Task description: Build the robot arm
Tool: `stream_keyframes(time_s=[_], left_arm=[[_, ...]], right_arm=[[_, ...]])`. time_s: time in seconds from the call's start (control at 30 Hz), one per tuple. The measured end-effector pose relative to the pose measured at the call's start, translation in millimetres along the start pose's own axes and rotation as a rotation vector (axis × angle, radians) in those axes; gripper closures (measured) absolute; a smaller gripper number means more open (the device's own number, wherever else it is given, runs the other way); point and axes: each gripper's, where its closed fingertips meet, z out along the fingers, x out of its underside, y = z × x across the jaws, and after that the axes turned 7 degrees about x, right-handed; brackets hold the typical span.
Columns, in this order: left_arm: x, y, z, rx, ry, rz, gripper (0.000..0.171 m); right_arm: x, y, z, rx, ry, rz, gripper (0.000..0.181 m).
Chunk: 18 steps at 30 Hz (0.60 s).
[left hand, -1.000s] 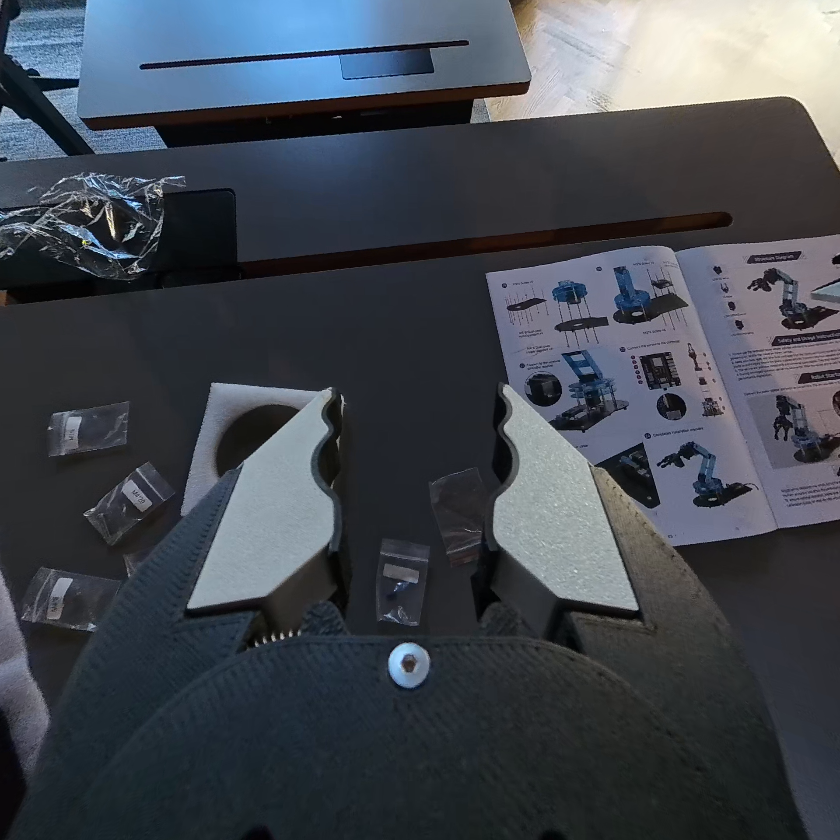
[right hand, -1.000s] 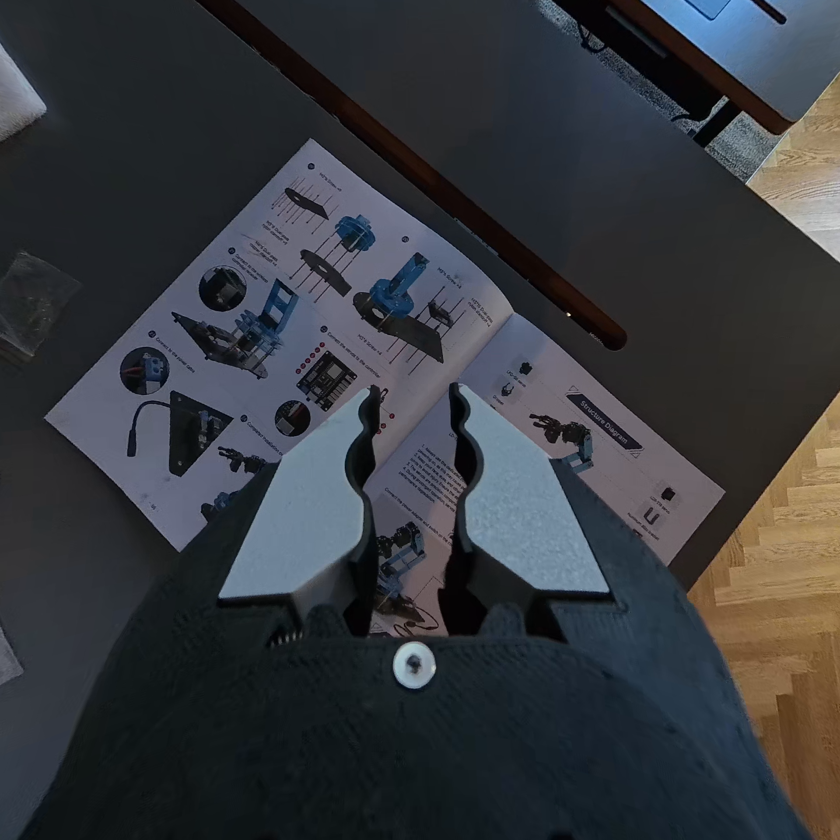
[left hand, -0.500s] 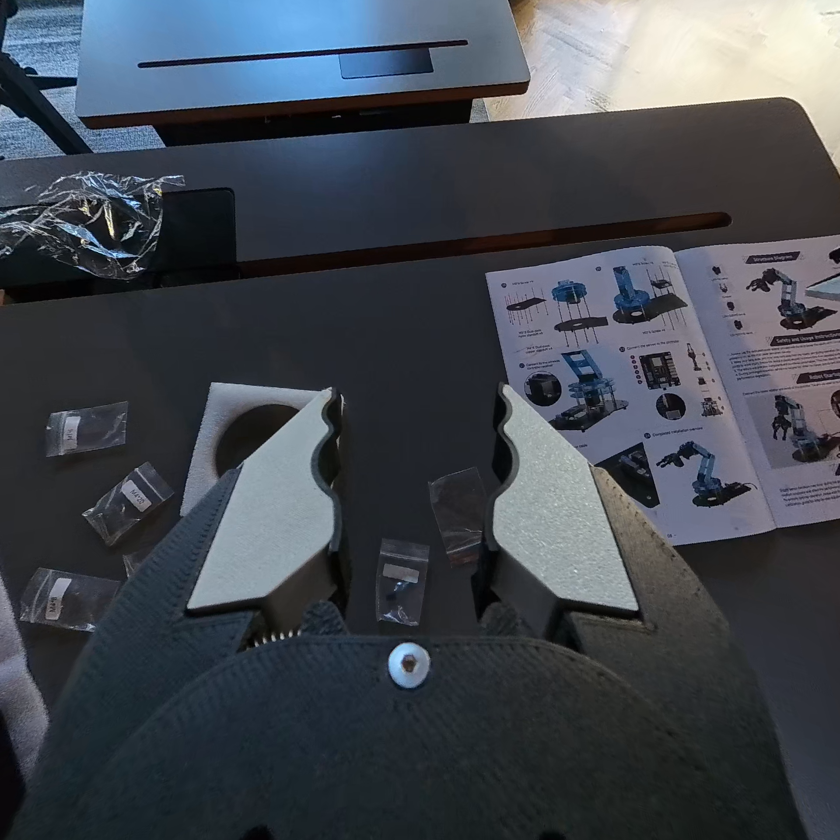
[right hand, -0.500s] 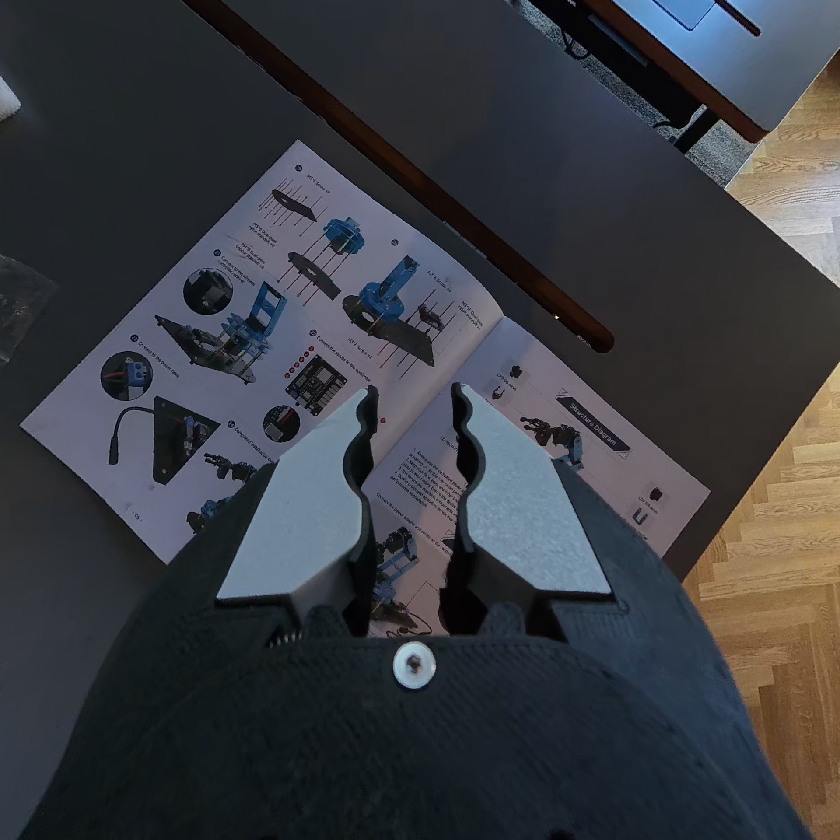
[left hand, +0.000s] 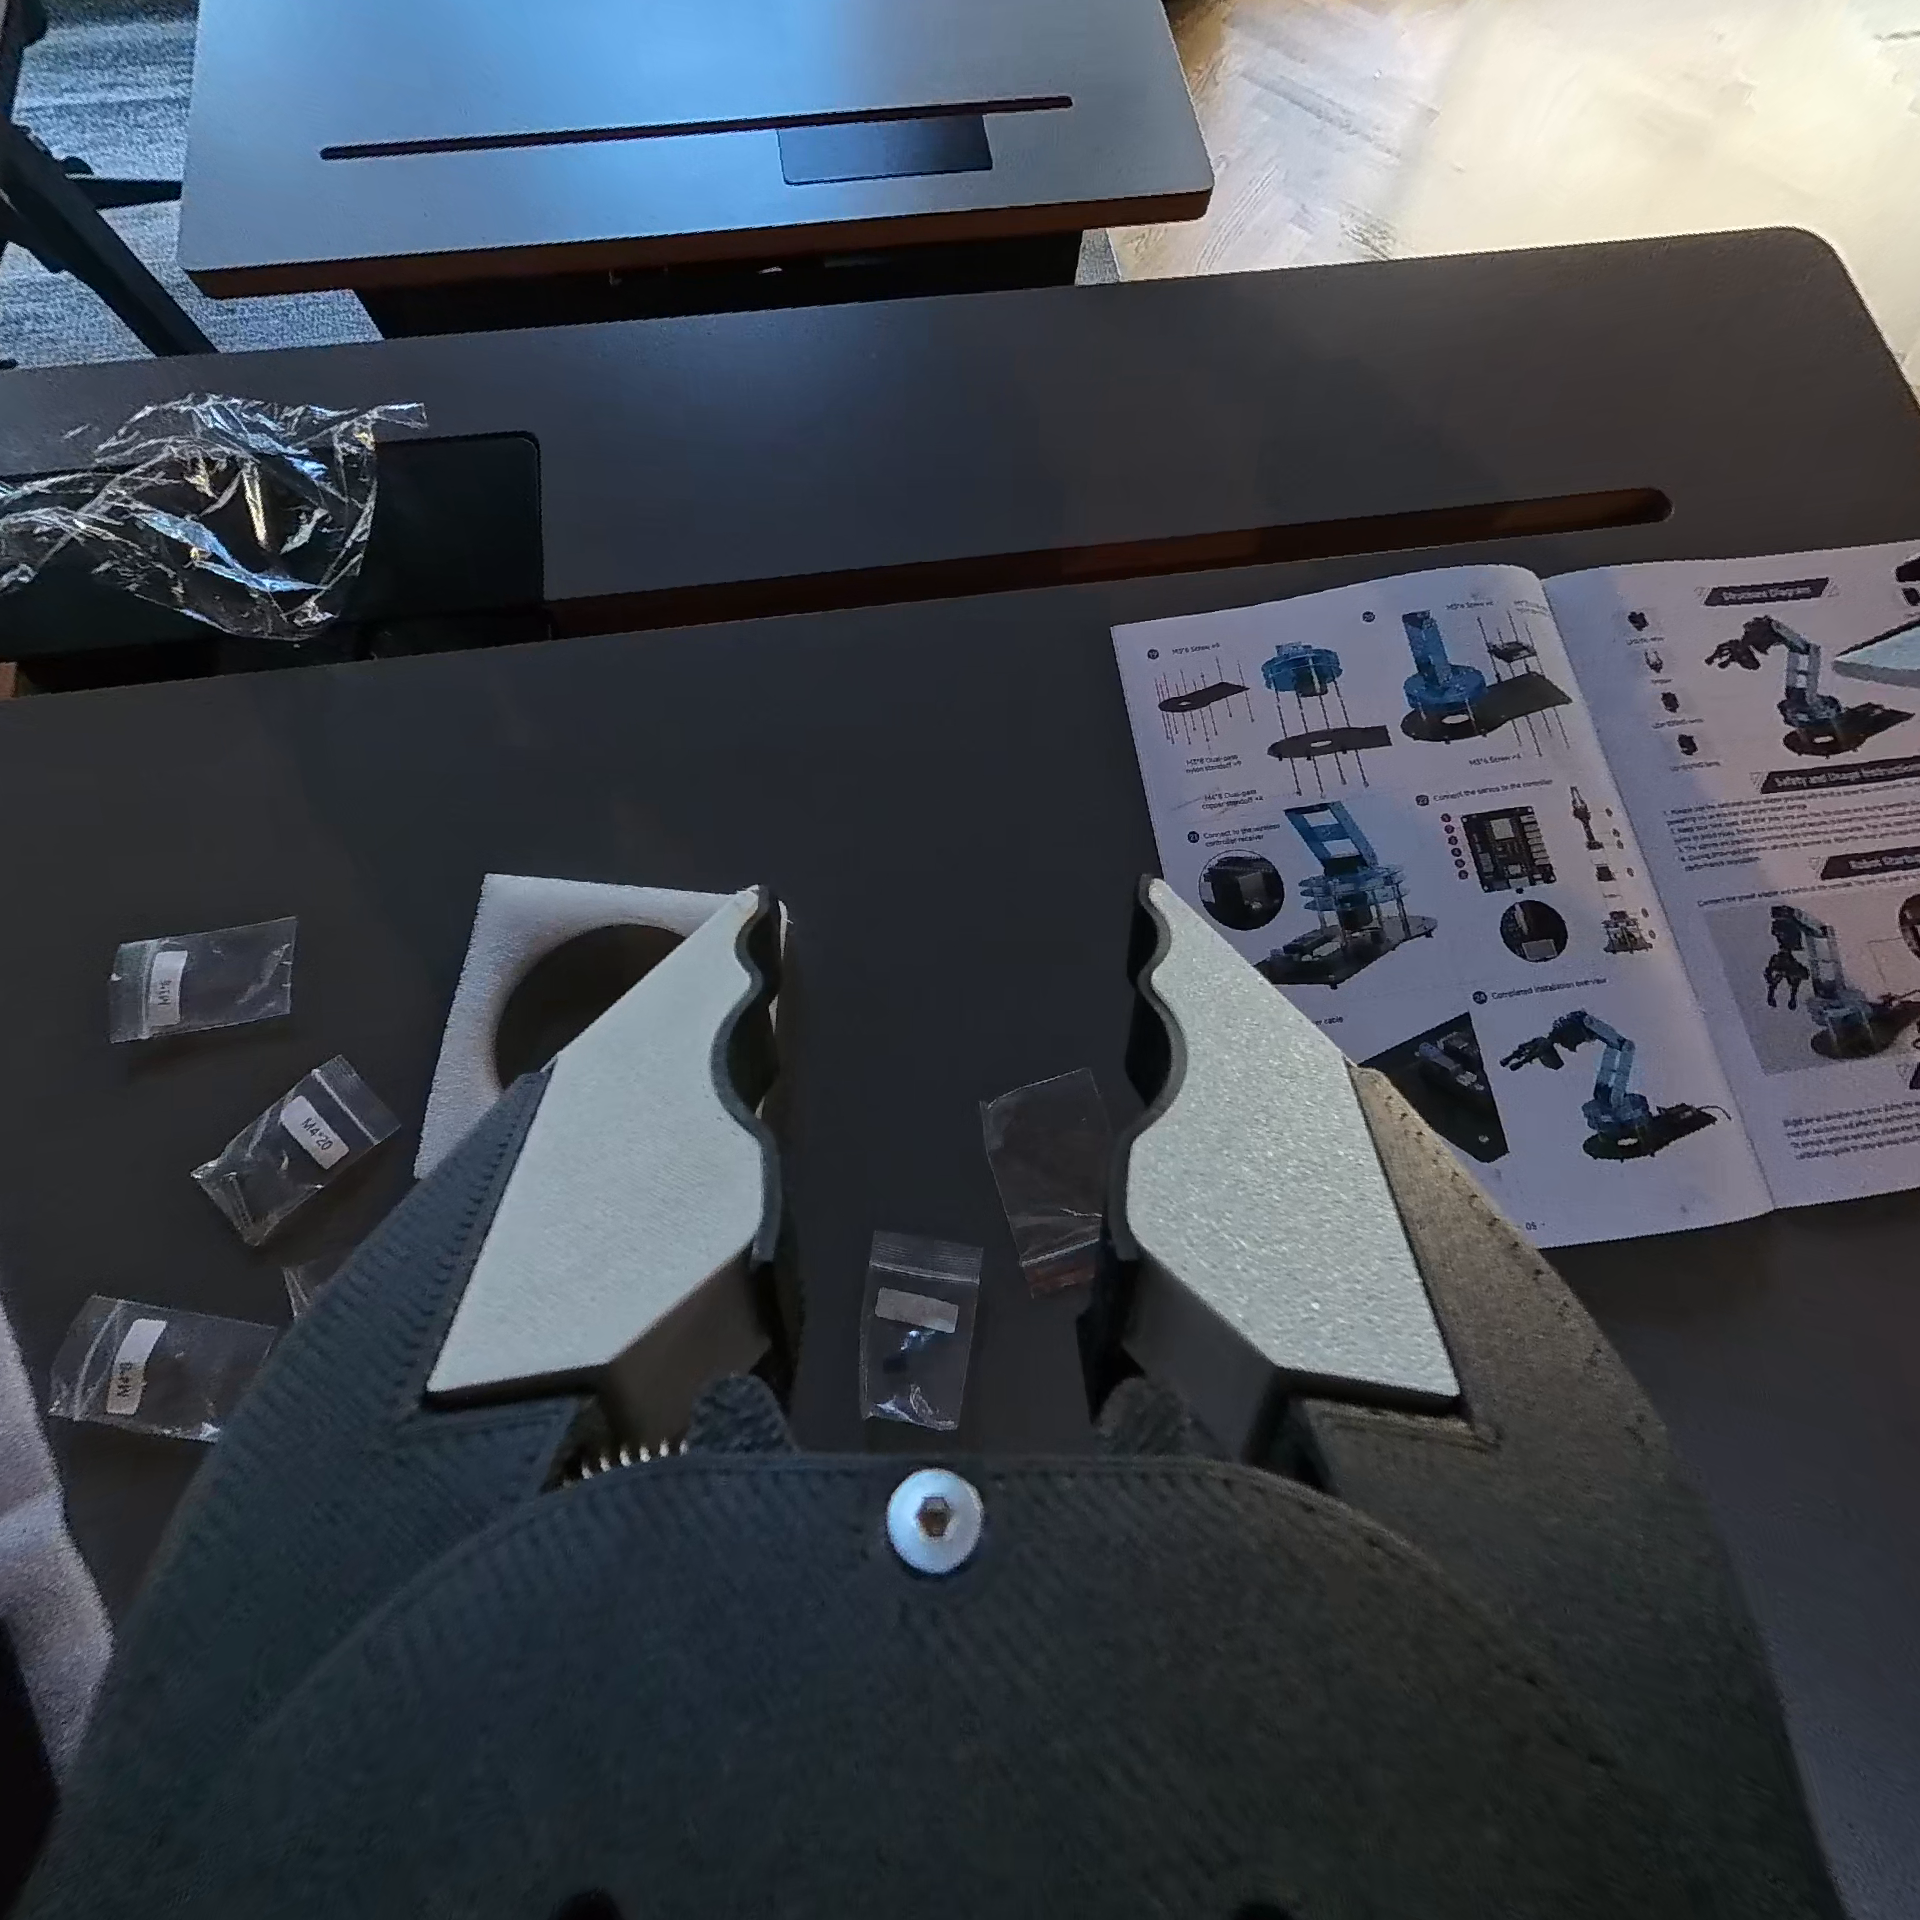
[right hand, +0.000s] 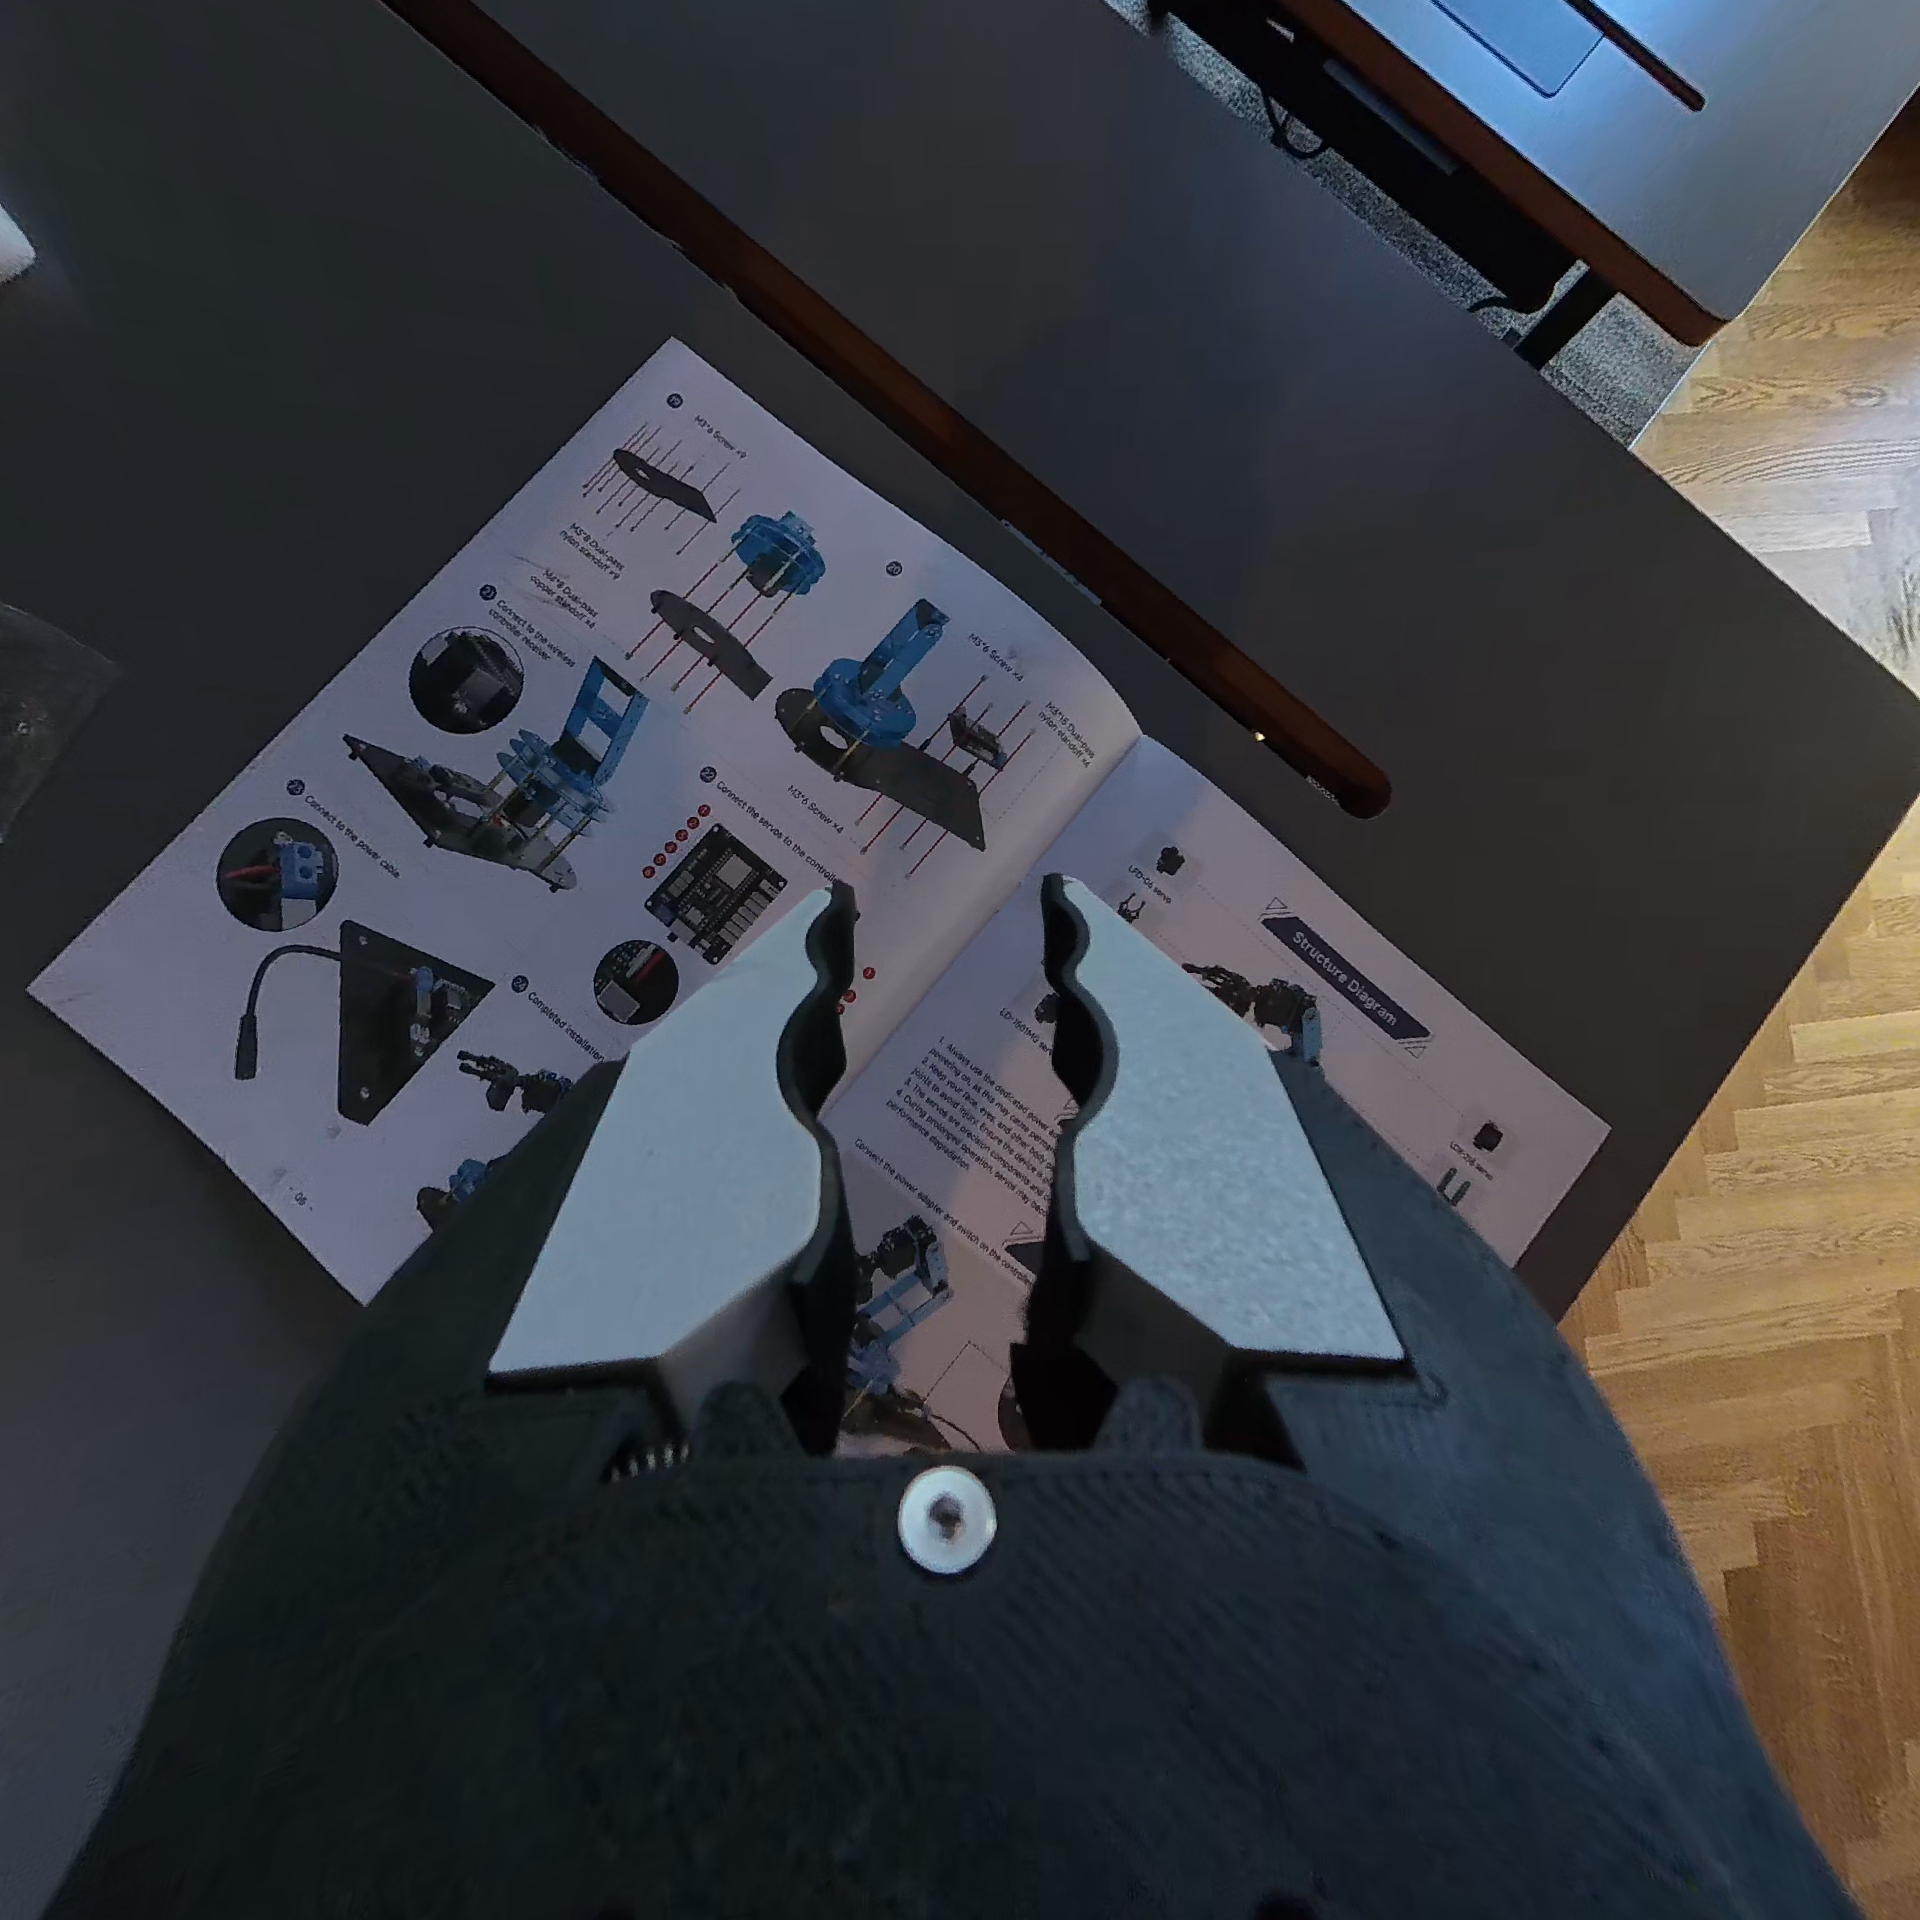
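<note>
My left gripper [left hand: 956, 914] is open and empty above a dark table [left hand: 883, 779]. Two small clear bags [left hand: 920, 1330] [left hand: 1044, 1179] lie on the table between its fingers. A white foam piece with a round hole [left hand: 551, 935] sits by its left finger. My right gripper [right hand: 945, 899] is open with a narrower gap and empty, hovering over an open instruction booklet [right hand: 665, 790] near its centre fold. The booklet also shows in the left wrist view [left hand: 1507, 883], at the right.
Several small labelled bags [left hand: 203, 977] lie at the left. Crumpled clear plastic wrap [left hand: 187, 520] sits at the back left. A long slot [right hand: 935, 447] crosses the table. A second desk [left hand: 675, 135] stands behind. The table edge and wood floor [right hand: 1766, 1143] lie to the right.
The left gripper has barely moved. The right gripper has shifted slightly over the booklet, toward its right-hand page, and its jaws stand about as far apart as before.
</note>
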Motion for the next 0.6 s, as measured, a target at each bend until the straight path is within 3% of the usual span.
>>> stream_keyframes(time_s=[0.3,0.47,0.6], left_arm=[[-0.2,1.9,-0.3,-0.001,-0.004,-0.004,0.105],[2.4,7.7,1.8,-0.030,0.013,-0.003,0.105],[0.9,9.2,-0.8,-0.049,0.006,0.006,0.104]], right_arm=[[-1.1,-10.1,6.4,0.063,-0.005,0.008,0.140],[-2.5,-58.3,17.0,0.348,-0.025,0.010,0.120],[-8.7,-98.5,8.5,0.650,-0.052,-0.017,0.122]])
